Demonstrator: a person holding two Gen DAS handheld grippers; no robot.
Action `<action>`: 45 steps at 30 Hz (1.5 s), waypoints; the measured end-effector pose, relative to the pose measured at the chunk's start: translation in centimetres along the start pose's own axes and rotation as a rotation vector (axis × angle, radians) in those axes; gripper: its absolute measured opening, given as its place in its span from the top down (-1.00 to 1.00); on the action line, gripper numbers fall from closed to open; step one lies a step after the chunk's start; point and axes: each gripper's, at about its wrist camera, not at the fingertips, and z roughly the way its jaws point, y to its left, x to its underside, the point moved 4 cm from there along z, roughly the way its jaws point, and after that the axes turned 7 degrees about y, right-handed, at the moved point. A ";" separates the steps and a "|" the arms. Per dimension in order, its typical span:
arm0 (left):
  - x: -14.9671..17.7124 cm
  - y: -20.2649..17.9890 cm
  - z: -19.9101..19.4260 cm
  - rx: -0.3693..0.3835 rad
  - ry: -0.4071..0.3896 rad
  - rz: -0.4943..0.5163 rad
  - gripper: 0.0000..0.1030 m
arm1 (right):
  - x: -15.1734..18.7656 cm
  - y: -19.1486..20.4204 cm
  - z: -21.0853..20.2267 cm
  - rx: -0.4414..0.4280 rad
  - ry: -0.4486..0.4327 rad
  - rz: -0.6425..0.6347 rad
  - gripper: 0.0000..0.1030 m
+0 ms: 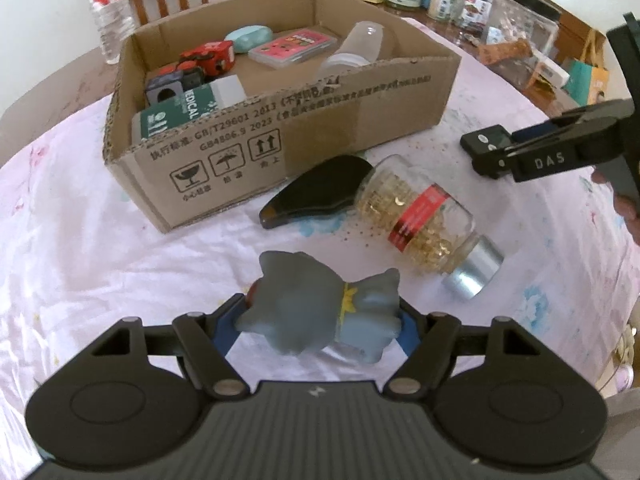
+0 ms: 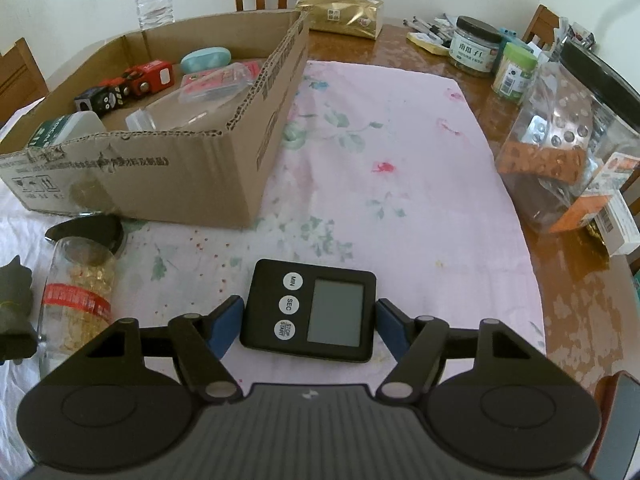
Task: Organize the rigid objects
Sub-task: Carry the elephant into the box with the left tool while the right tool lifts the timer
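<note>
Between the blue pads of the right hand-held gripper [image 2: 308, 320], half-open and barely off its sides, the timer [image 2: 310, 310] lies flat on the surface [image 2: 400, 184], long axis spanning the jaws; the cardboard box [image 2: 192, 176] sits ahead-left.

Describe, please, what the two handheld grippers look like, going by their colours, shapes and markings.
Both look alike: the left gripper and right gripper have ribbed matte black bodies, round discs on either side, black linkage arms with silver pivot pins, and blue pads on the fingers. White letters "DAS" mark the right gripper's finger in the left view.
</note>
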 end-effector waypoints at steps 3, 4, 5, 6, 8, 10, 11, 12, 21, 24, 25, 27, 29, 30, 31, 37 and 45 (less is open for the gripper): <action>-0.3 0.0 0.0 0.010 0.001 0.046 -0.49 | -0.2 0.1 0.1 0.002 -0.001 0.007 -0.48; -0.4 0.0 0.1 0.010 0.002 0.063 -0.49 | -0.2 0.1 0.1 0.005 -0.002 0.009 -0.48; -0.5 -0.1 0.1 0.011 0.003 0.078 -0.48 | -0.2 0.1 0.2 0.008 -0.003 0.011 -0.48; -0.5 -0.2 0.1 0.011 0.004 0.090 -0.48 | -0.3 0.1 0.2 0.009 -0.006 0.015 -0.48; -0.5 -0.4 0.2 0.010 0.003 0.105 -0.47 | -0.3 0.1 0.2 0.013 -0.011 0.024 -0.49; -0.5 -0.4 0.3 0.010 0.005 0.105 -0.46 | -0.3 0.1 0.3 0.018 -0.015 0.028 -0.49; -0.5 -0.4 0.3 0.014 0.005 0.099 -0.44 | -0.4 0.1 0.3 0.021 -0.017 0.030 -0.49; -0.5 -0.4 0.3 0.017 0.004 0.093 -0.43 | -0.4 0.1 0.3 0.023 -0.019 0.032 -0.49; -0.7 0.2 -0.6 -0.003 0.009 0.050 -0.41 | -0.5 -0.1 0.3 0.018 0.005 0.035 -0.46; -0.9 0.4 -1.4 -0.009 0.012 0.028 -0.41 | -0.4 -0.1 -0.1 0.016 0.016 0.024 -0.46; -1.0 0.5 -1.7 -0.013 0.013 0.025 -0.41 | -0.4 -0.1 -0.3 0.015 0.017 0.019 -0.46; -1.3 0.4 -2.2 -0.021 0.019 0.020 -0.41 | -0.4 -0.1 -0.8 0.011 0.017 0.009 -0.46; -1.5 0.3 -2.9 -0.026 0.016 0.015 -0.41 | -0.5 -0.1 -1.4 0.007 0.015 -0.004 -0.46; -1.7 0.2 -3.3 -0.026 0.012 0.014 -0.41 | -0.6 -0.1 -1.8 0.004 0.010 -0.012 -0.46; -1.9 0.2 -3.6 -0.025 0.005 0.013 -0.41 | -0.7 -0.1 -2.2 0.001 0.007 -0.020 -0.46; -4.2 -0.6 -5.6 -0.024 -0.056 0.022 -0.41 | -1.4 0.4 -4.7 -0.003 -0.031 -0.095 -0.46; -9.5 -1.1 -6.6 -0.039 -0.169 0.071 -0.41 | -4.0 1.4 -8.5 -0.009 -0.121 -0.204 -0.46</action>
